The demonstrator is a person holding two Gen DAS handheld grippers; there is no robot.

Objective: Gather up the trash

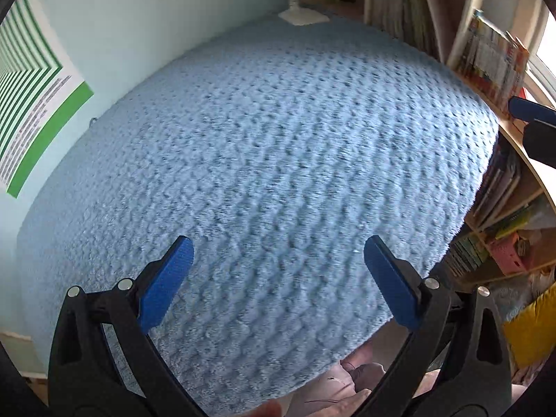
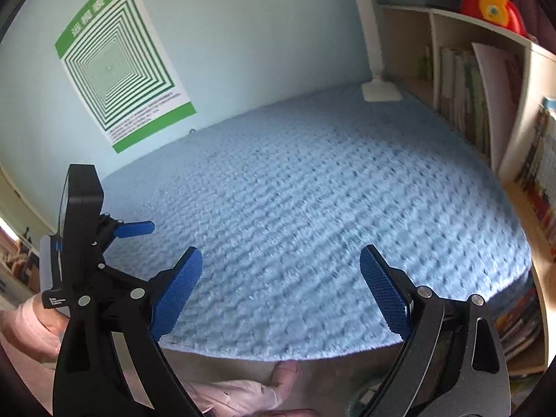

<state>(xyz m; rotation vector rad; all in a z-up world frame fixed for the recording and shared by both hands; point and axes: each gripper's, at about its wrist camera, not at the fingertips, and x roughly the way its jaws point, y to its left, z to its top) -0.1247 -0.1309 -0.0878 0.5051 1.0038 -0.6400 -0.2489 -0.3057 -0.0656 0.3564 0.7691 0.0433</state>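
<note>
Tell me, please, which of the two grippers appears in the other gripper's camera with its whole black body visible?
The left gripper: the right wrist view shows its black body and blue fingers. Of the right gripper, the left wrist view shows only a blue finger at the frame's right edge.

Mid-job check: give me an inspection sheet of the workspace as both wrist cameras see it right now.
Surface: blue fuzzy cover, bare across its visible top.
Job's things: nothing seen; no trash in either view.
Clutter: white lamp base at the far edge.
Grippers: left gripper open, holding nothing; right gripper open, holding nothing.
Cables: nothing seen.
Surroundings: green striped poster on the pale wall; bookshelf with books along the right side.
</note>
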